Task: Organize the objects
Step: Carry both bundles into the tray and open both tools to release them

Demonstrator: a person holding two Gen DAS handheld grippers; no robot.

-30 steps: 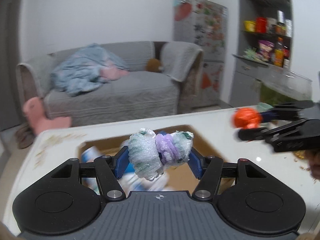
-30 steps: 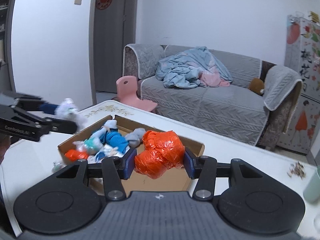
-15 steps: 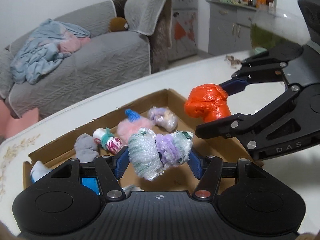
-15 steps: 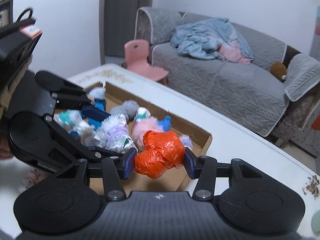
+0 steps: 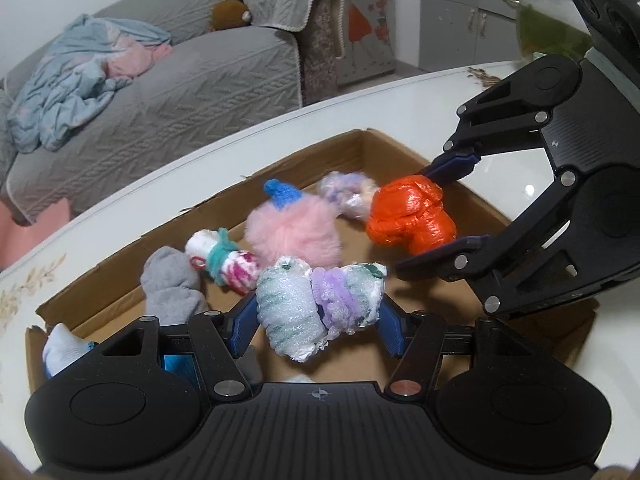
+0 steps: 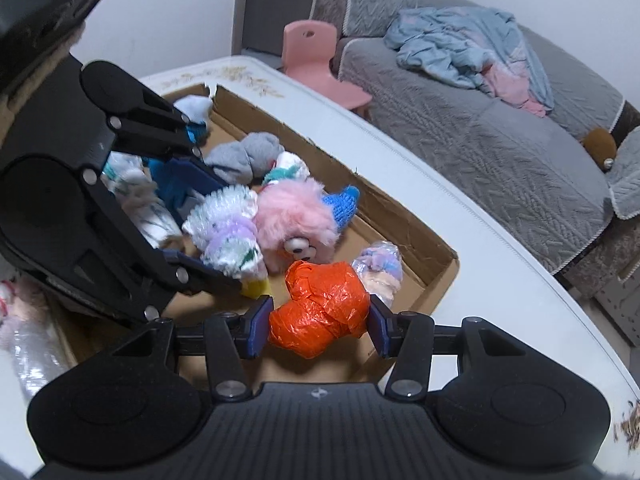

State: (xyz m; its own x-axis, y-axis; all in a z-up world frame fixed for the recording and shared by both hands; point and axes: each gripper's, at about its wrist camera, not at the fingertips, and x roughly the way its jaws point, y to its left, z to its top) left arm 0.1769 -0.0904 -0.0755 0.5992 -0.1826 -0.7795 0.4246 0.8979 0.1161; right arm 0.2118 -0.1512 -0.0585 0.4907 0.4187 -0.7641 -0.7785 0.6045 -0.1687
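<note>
While both grippers hang over the cardboard box (image 5: 400,148) on the white table (image 5: 200,160), left gripper (image 5: 318,316) clamps a white-green bundle (image 5: 288,312). Right gripper (image 6: 318,320) grips an orange wrapped bundle (image 6: 320,312) above the pink fluffy toy (image 6: 296,216).

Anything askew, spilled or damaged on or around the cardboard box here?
Mostly tidy. The cardboard box has a torn, ragged corner at its far left end. A scatter of small brown debris lies on the white table to the right. Both grippers hold their bundles over the box.
</note>
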